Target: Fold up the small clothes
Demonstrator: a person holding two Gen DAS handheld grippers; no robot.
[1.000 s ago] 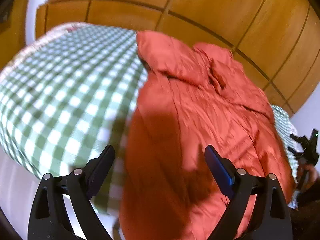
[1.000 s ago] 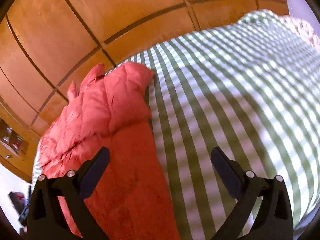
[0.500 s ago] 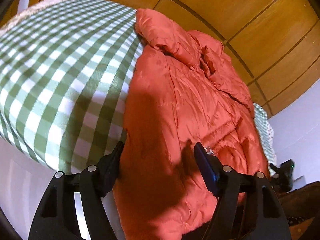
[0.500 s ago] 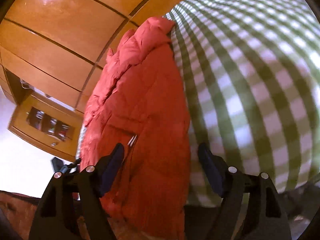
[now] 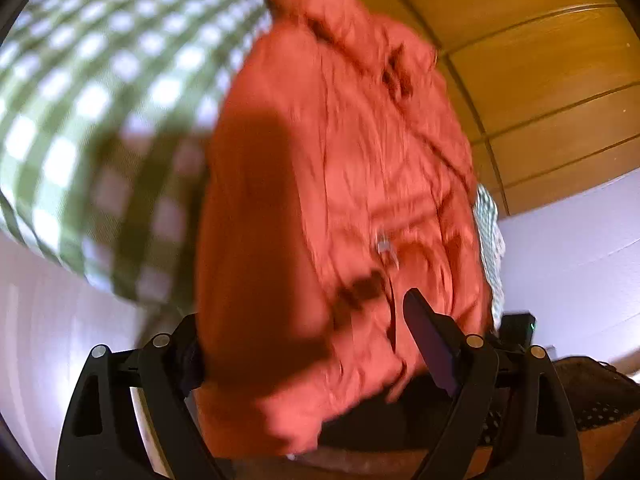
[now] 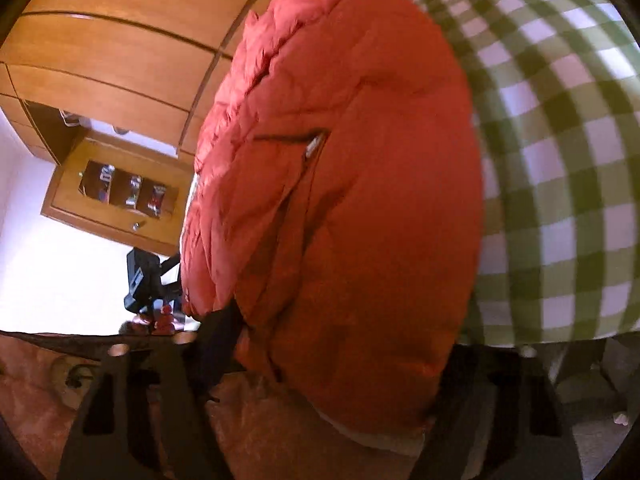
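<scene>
1. Left wrist view is showing one red puffy jacket [image 5: 344, 184] lying on the green-checked bed cover [image 5: 92, 92], its long axis running away from the camera, hood end pointing toward the wooden wardrobe panels [image 5: 532, 64].
2. The left gripper [image 5: 304, 344] is standing wide, its two fingers straddling the jacket's near hem, which is hanging over the bed edge.
3. Right wrist view is adding a glass-fronted cabinet [image 6: 120, 196] and the jacket's zipper pull [image 6: 314, 145], sharper here.
4. The right gripper [image 6: 336, 356] is straddling the same hem [image 6: 360, 408]; its fingers are dark and blurred, seemingly spread wide.
</scene>
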